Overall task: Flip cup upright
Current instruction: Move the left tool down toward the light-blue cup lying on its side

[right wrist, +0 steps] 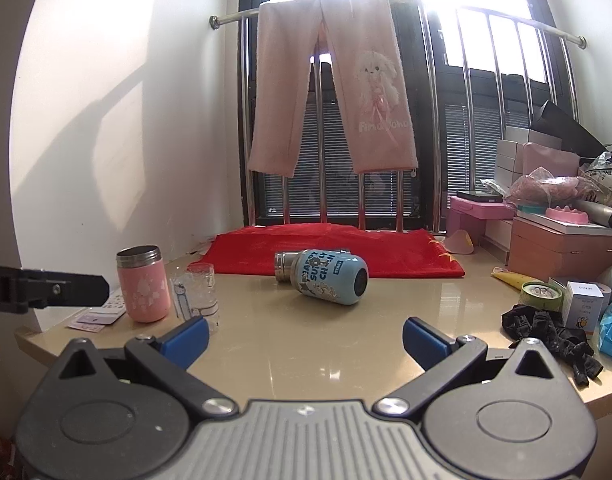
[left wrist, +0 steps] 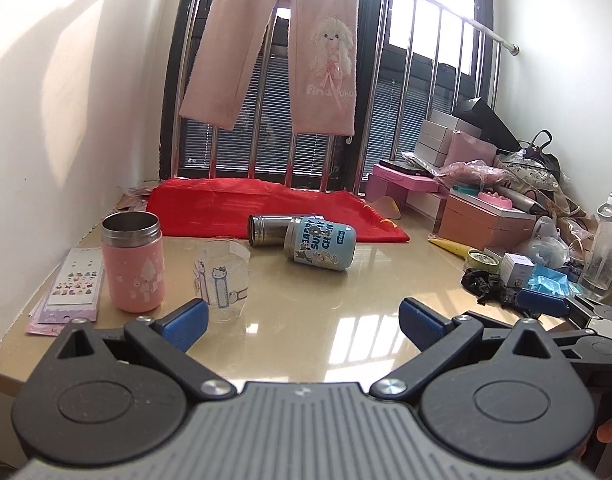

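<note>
Blue steel-necked cartoon-print cup (right wrist: pixel 329 282) lies on its side mid-table, w/ its steel neck pointing at the red cloth (right wrist: pixel 330 250) behind & its base toward us. We hold the left hand-held gripper (left wrist: pixel 303 320) & right hand-held gripper (right wrist: pixel 306 336) low over the glossy beige table (right wrist: pixel 346 344), both spread wide w/ nothing between the blue pads. Left of the cup: upright pink steel-rimmed tumbler (left wrist: pixel 133 261) & clear Hello Kitty glass (left wrist: pixel 222 280), just beside each other. Sticker sheets (left wrist: pixel 67 290) at the left edge. Boxes, bags & black fabric (right wrist: pixel 546 334) crowd the right side. Cup print reads "HAPPY SUN..."; hanging pink trousers (right wrist: pixel 332 96) read "Fina...oho".
</note>
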`<state>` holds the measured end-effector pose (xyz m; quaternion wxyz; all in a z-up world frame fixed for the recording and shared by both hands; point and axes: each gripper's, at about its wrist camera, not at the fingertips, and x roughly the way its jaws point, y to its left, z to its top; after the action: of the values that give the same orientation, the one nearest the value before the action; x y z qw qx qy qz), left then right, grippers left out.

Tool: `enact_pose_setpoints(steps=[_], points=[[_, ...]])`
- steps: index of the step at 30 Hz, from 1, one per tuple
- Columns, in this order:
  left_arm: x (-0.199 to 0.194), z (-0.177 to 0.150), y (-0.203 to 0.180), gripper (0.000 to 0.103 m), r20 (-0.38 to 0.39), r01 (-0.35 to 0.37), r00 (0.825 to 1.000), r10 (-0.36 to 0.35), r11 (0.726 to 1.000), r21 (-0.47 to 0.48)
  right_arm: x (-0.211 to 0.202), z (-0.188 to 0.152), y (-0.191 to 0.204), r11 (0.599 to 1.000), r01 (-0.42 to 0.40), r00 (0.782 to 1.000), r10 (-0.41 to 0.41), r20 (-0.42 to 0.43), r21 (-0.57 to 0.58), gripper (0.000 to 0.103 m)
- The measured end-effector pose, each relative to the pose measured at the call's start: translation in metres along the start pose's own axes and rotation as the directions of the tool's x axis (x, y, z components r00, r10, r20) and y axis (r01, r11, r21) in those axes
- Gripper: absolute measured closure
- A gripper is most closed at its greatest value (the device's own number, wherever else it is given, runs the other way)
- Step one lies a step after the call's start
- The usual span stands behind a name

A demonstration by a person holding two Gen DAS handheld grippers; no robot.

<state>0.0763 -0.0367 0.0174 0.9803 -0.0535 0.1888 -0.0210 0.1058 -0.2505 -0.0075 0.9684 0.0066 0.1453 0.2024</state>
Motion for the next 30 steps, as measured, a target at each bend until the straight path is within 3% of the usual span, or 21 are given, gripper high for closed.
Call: enact_pose_setpoints(steps=[14, 19, 22, 25, 30], points=[[0.170, 0.066, -0.033, 0.000, -0.015, -0.023, 1.000, 0.023, 1.000, 0.013, 0.135, 0.039, -0.103, 1.000, -0.010, 0.999, 0.009, -0.039, -0.026, 0.000], [0.246, 0.095, -0.034, 0.000, -0.141, -0.038, 0.989, 0.039, 0.999, 0.012, 0.197, 0.059, -0.137, 1.000, -0.001, 0.998, -0.001, -0.056, -0.028, 0.000], [0.292, 0.120, -0.030, 0.000, -0.307, -0.067, 0.950, 0.056, 0.997, -0.028, 0.227, 0.077, -0.156, 1.000, 0.002, 0.995, -0.001, -0.103, 0.014, 0.000], [0.331, 0.141, -0.023, 0.000, -0.462, -0.123, 0.884, 0.063, 0.987, -0.100, 0.247, 0.091, -0.171, 0.999, 0.010, 0.987, -0.005, -0.159, 0.034, 0.000], [0.372, 0.161, -0.023, 0.000, -0.607, -0.209, 0.792, 0.063, 0.962, -0.174, 0.273, 0.110, -0.195, 0.998, 0.011, 0.966, 0.005, -0.259, 0.059, 0.000]])
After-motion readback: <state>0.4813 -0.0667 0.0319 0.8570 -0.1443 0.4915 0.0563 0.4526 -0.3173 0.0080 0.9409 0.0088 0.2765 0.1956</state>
